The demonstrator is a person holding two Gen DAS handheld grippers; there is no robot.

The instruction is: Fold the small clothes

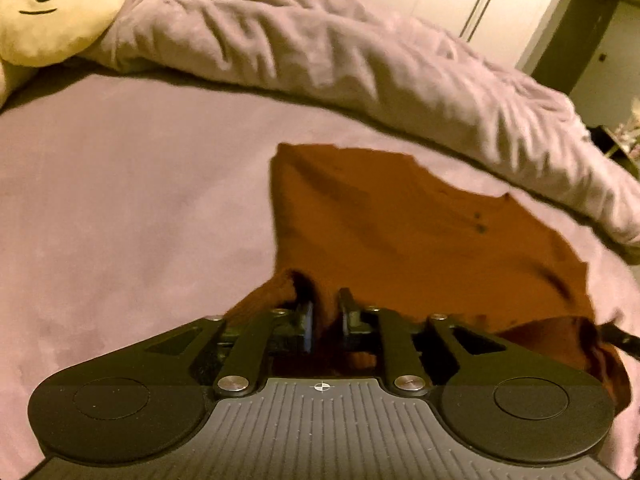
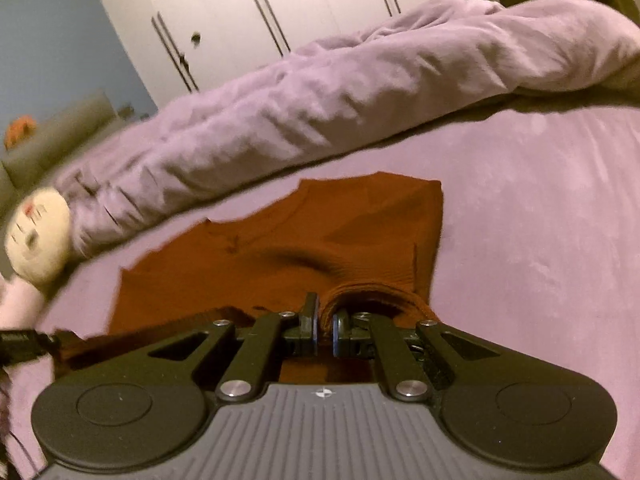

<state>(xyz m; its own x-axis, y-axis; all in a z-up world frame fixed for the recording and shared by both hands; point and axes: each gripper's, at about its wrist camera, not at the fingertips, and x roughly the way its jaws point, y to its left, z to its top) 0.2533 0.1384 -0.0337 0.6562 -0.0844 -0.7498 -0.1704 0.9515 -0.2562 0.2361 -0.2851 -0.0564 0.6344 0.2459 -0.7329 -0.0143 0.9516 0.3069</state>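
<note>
Here, spread on a mauve bedsheet [image 1: 120, 200]: a rust-brown garment [image 1: 400, 232], small and ribbed at its near hem, lying mostly flat with the far part smooth and the near edge lifted off the bed. Gripped at that near edge by both tools. On the left, the left gripper [image 1: 326, 316] with fingers close together and a fold of the brown fabric bunched between them and over the left finger (a narrow gap showing, cloth filling it). On the right, the right gripper [image 2: 324, 322] pinched almost fully together on a rolled lip of the ribbed hem, which arches up and over the right finger [image 2: 342, 326].

Seen from the right wrist view, the garment [image 2: 320, 240] reaching away from the fingers toward a straight far edge, with one notch along its left side. At the left margin of that view, a dark tip of the other tool, touching the same near hem.

Beyond the garment, well apart from it: a crumpled lilac duvet [image 1: 320, 56] heaped in a long ridge across the bed. At the duvet's end, a cream plush face [image 1: 52, 12] with stitched black features. Farther back, white wardrobe doors [image 2: 280, 8] with slim vertical handles (blurred).
</note>
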